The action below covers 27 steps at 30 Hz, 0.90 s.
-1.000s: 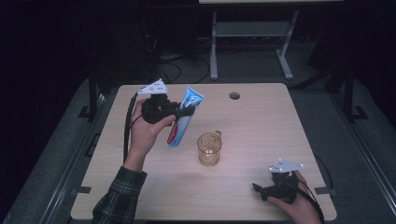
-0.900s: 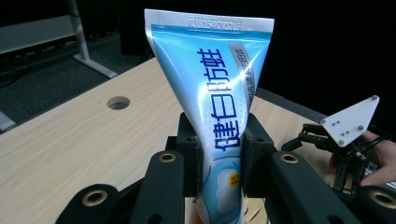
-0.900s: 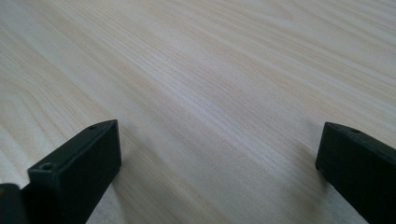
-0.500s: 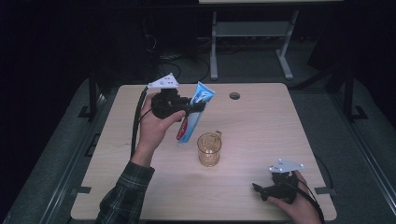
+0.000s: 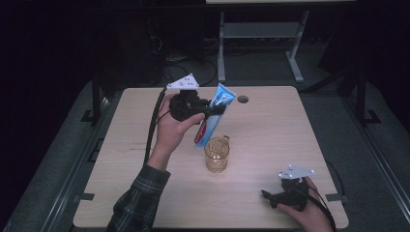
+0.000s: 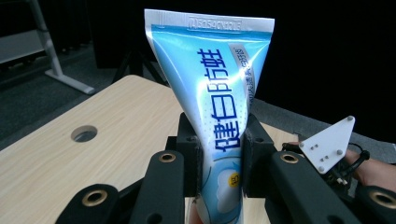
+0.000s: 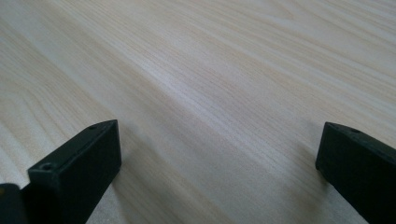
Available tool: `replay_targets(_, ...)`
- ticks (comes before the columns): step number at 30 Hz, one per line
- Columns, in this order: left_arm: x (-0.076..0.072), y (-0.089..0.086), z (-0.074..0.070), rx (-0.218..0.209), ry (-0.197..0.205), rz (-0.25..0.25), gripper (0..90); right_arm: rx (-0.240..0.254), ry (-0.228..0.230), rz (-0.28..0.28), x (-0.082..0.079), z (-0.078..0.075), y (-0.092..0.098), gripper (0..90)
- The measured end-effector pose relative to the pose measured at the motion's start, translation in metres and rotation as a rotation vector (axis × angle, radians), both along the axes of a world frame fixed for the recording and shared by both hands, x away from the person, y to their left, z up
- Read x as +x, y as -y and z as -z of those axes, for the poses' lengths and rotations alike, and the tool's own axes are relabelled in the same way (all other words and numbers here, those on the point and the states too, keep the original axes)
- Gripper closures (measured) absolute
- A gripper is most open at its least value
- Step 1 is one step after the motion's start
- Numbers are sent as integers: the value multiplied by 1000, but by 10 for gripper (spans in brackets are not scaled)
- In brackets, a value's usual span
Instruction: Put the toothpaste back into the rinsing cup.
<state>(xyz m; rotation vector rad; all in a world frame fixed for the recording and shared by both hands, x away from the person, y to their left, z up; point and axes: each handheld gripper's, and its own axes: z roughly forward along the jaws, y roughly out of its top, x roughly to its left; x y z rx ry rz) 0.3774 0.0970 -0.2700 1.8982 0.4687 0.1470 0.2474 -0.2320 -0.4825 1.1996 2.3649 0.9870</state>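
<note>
Above amber cup [image 5: 216, 154], left gripper [image 5: 212, 110] jaws pinch toothpaste tube [image 6: 219, 107] mid-body; right gripper [image 7: 219, 154] jaws spread.

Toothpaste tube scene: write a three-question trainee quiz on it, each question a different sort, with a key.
1. True or false: the left tool is shut on the tube.
2. Multiple choice: in the high view, the glass mug stands
A. at the table's far right corner
B. near the table's middle, just below the tube's cap end
C. inside the right tool
3. Fill in: the right tool's jaws stand ____ over bare wood.

Key
1. True: both jaws press the tube's sides in the left gripper view.
2. B
3. Open: the right gripper view shows them wide apart, with nothing between.
</note>
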Motion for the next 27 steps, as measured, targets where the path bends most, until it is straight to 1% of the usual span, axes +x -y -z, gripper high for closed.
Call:
replay_targets(7,2,15,2,-4,7,31,728,2,-2,-3,0,0,0,0)
replay_targets(12,3,23,5,-7,8,43,728,3,-3,-2,-1,0,0,0)
replay_targets(16,6,27,8,-10,17,56,726,3,-3,-1,-1,0,0,0)
replay_targets(20,8,31,12,-20,13,64,726,3,-4,-2,-1,0,-1,0)
replay_targets(27,10,36,19,-6,21,78,725,6,-5,-2,-1,0,-1,0)
